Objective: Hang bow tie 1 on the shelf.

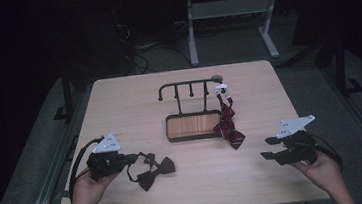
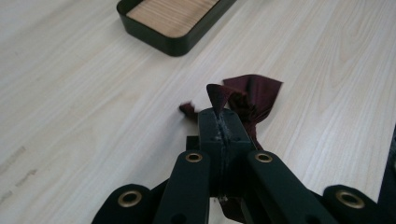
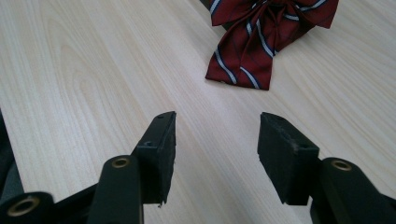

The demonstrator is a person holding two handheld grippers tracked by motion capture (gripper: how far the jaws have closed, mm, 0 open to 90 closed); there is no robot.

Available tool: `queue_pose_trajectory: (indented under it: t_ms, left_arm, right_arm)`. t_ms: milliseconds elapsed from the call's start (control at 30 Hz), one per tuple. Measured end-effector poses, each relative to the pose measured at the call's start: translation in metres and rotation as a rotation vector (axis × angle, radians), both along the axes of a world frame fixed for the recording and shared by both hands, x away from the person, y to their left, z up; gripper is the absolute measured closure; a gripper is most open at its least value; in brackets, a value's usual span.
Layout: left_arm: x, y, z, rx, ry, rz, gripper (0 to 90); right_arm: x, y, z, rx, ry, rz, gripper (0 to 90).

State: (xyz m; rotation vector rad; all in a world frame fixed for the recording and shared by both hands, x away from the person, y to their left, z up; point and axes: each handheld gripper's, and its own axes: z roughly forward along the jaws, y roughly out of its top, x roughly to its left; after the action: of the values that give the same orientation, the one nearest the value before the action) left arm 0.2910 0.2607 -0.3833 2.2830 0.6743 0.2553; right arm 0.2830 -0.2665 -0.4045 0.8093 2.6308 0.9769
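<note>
The left gripper (image 2: 219, 122) is clamped on the dark bow tie (image 1: 151, 171), which hangs from its jaws at the table's (image 1: 119, 103) near left. The right gripper (image 3: 217, 154) stands open with nothing between its jaws (the striped tie (image 3: 261, 42) lies just ahead, hung from the rack (image 1: 187, 87) beside the tray (image 1: 193, 126)).

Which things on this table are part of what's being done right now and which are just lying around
In use:
- dark maroon fabric bow tie, pinched in the shut left gripper
- black metal hook rack with wooden tray base
- open right gripper, holding nothing

Lying about:
- red striped bow tie, already hanging from the rack
- grey desk frame behind the table
</note>
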Motion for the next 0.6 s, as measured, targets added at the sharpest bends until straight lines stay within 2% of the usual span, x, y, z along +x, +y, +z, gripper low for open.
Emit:
queue_pose_trajectory:
  t_ms: [200,600]
  left_arm:
    - [0.002,-0.006,0.01,-0.001,-0.011,-0.017,89.4]
    - [0.011,-0.021,0.038,0.029,-0.022,-0.062,89.4]
  right_arm:
    - [0.001,-0.002,-0.002,0.008,0.0,-0.007,42.1]
    - [0.001,-0.003,-0.004,0.016,-0.001,-0.007,41.2]
